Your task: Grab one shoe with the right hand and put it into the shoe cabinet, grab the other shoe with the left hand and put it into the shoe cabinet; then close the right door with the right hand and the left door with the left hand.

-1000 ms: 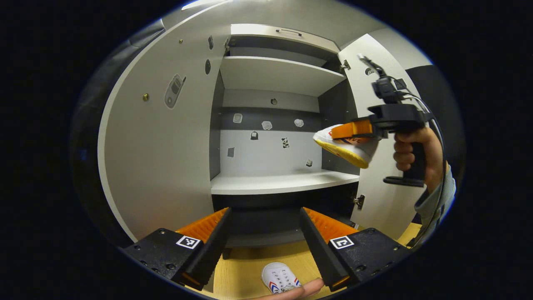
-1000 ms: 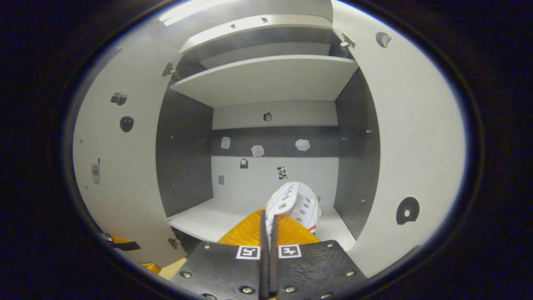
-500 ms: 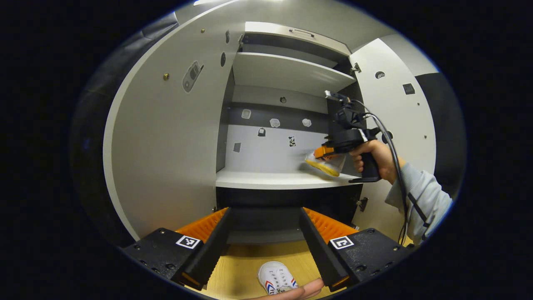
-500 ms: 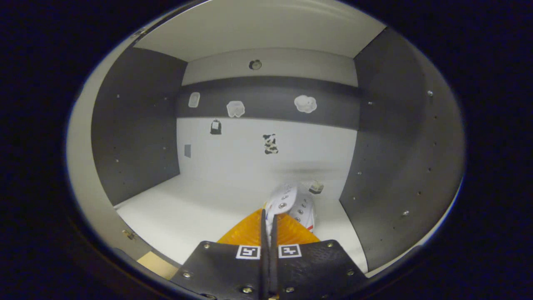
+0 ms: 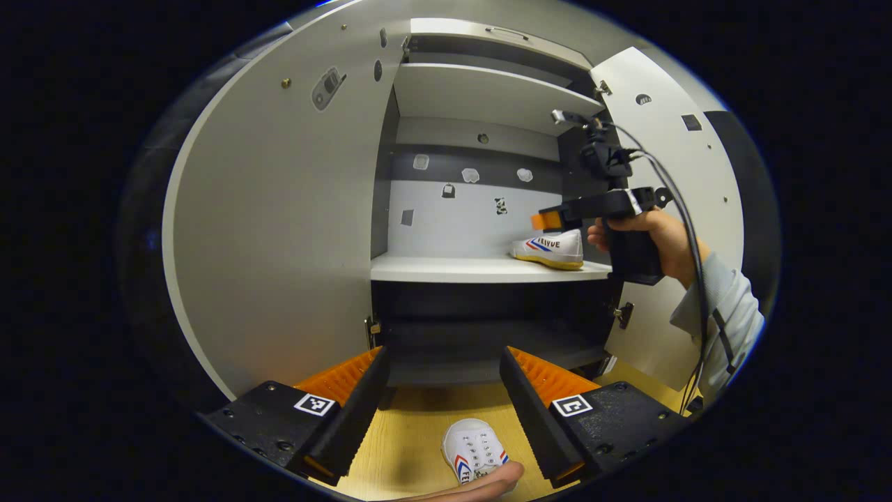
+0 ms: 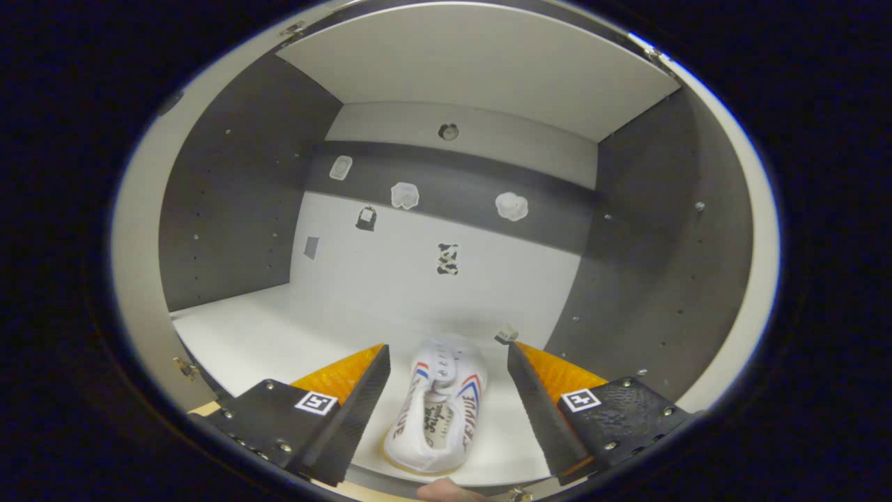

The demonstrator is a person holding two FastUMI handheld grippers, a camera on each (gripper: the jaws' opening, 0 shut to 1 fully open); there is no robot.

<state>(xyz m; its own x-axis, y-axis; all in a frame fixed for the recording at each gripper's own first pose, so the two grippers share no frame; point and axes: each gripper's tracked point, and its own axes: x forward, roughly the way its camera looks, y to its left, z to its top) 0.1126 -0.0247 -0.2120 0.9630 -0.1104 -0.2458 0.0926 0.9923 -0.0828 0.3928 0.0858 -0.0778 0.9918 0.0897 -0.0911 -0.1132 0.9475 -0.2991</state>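
One shoe (image 6: 437,408) on the shelf (image 6: 279,335).
My right gripper (image 6: 446,411) gapes around it; my left gripper (image 5: 442,408) gapes, other shoe (image 5: 474,450) at 6 o'clock.

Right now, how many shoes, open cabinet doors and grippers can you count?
Shoes: 2, one on the cabinet shelf, one on the wooden floor.
Open cabinet doors: 2, left door, right door.
Grippers: 2, left gripper, right gripper.
Total: 6.

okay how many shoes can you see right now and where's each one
2. One shoe sits on the cabinet shelf, between the open right gripper's fingers. The other shoe lies on the wooden floor below the left gripper.
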